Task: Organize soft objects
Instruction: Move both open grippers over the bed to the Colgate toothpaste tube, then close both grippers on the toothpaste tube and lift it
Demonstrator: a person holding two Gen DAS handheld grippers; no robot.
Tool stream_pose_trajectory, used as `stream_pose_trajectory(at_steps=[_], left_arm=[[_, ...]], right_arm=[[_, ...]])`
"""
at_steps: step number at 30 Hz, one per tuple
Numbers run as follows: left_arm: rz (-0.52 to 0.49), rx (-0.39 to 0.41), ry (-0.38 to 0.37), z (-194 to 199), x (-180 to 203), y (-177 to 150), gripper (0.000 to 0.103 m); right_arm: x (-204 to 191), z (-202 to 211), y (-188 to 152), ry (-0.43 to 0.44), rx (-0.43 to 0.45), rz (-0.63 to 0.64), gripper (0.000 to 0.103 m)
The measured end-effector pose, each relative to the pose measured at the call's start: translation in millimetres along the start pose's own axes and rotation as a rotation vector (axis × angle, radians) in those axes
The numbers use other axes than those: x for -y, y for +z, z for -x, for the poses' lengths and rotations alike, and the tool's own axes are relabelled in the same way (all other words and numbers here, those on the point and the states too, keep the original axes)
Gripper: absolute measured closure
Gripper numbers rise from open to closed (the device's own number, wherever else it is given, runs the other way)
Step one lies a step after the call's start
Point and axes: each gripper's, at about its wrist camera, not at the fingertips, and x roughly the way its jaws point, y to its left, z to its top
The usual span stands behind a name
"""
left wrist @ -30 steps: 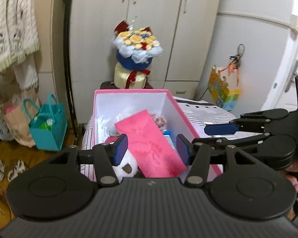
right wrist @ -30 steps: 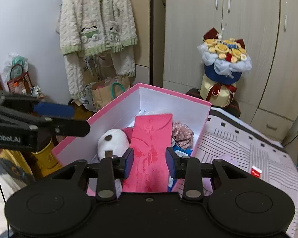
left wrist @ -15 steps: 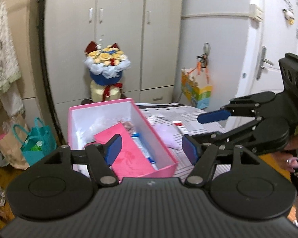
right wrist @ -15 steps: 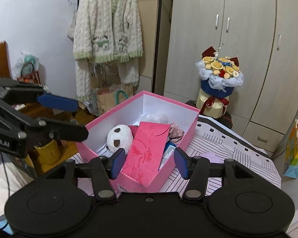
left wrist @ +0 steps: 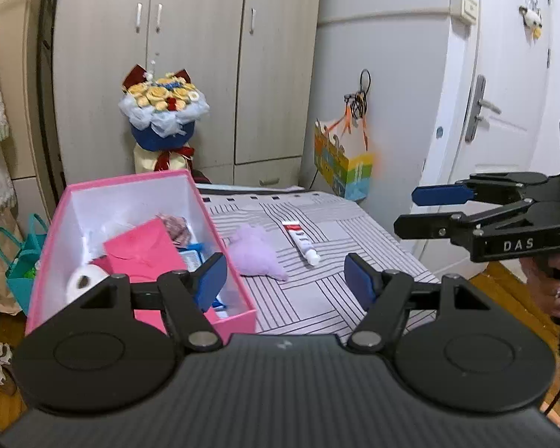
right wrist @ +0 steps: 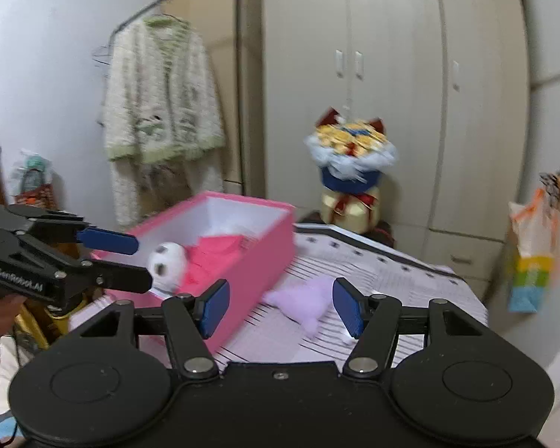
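Observation:
A pink box (left wrist: 48, 224) (right wrist: 257, 257) stands on the striped table's left part. It holds a white plush ball (left wrist: 84, 283) (right wrist: 168, 263), a pink envelope (left wrist: 142, 250) and other small items. A purple fluffy object (left wrist: 255, 254) (right wrist: 310, 298) lies on the table just right of the box. My left gripper (left wrist: 285, 282) is open and empty, held back above the table's near edge. My right gripper (right wrist: 280, 308) is open and empty, facing the purple object; it also shows at the right of the left wrist view (left wrist: 429, 209).
A white tube (left wrist: 302, 242) lies on the striped cloth (left wrist: 336, 231) right of the purple object. A bouquet (left wrist: 162, 112) stands behind the box before wardrobe doors. A colourful gift bag (left wrist: 345, 168) hangs at the right. A cardigan (right wrist: 160, 119) hangs on a rack at the left.
Both grippers have pulled back from over the pink box, swung right and opened wider. The purple object and the tube have come into view. The right wrist view is blurred by motion.

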Motion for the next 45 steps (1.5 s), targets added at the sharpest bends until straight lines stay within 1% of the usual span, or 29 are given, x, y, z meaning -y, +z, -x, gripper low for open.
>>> stream_pose_trajectory(at_steps=[4,7,12,15,17,20,25,29,31,34,37,39,44,45], left_arm=[[-0.029,-0.019,0.01,-24.4,16.9,-5.4,0.034],[-0.041,-0.026,0.022,-40.4,28.9,-10.6,0.034],[-0.052,-0.031,0.017,-64.1,47.7,-16.3,0.034],[-0.062,-0.041,0.011,-85.8,57.8,-21.9,0.034],[-0.069,-0.041,0.008,-103.5,61.8,-26.3,0.035],[-0.052,-0.057,0.005,-133.3,63.4,-29.9,0.036],[0.015,-0.098,0.032,-190.7,54.8,-29.1,0.038],[0.016,-0.108,0.07,-225.0,53.3,-26.8,0.038],[0.025,-0.12,0.08,-241.2,49.1,-25.8,0.041],[0.054,-0.119,0.089,-254.1,44.1,-24.2,0.043],[0.073,-0.118,0.107,-258.6,44.7,-22.3,0.047],[0.106,-0.118,0.102,-260.6,44.6,-22.3,0.047],[0.089,-0.131,0.128,-270.1,49.6,-23.7,0.048],[0.085,-0.13,0.138,-271.6,50.2,-24.2,0.051]], right_arm=[[22.5,-7.8,-11.2,-0.028,-0.021,-0.039,0.037],[40.2,-15.8,-19.6,-0.032,-0.036,-0.075,0.037],[65.4,-34.9,-28.2,-0.014,-0.073,-0.118,0.037],[79.5,-48.5,-33.3,0.005,-0.106,-0.155,0.037],[89.1,-62.5,-35.8,0.025,-0.133,-0.189,0.037],[101.7,-86.1,-38.3,0.05,-0.173,-0.235,0.037],[121.8,-128.4,-37.4,0.082,-0.241,-0.282,0.037],[139.1,-166.2,-34.6,0.098,-0.304,-0.332,0.038],[144.6,-184.0,-33.5,0.102,-0.335,-0.348,0.039],[152.4,-208.8,-33.6,0.102,-0.377,-0.389,0.042],[158.5,-227.4,-37.5,0.117,-0.408,-0.439,0.043],[161.4,-232.0,-42.0,0.127,-0.417,-0.47,0.044],[163.7,-231.8,-48.3,0.151,-0.4,-0.516,0.044],[164.2,-231.9,-48.2,0.152,-0.4,-0.519,0.044]])
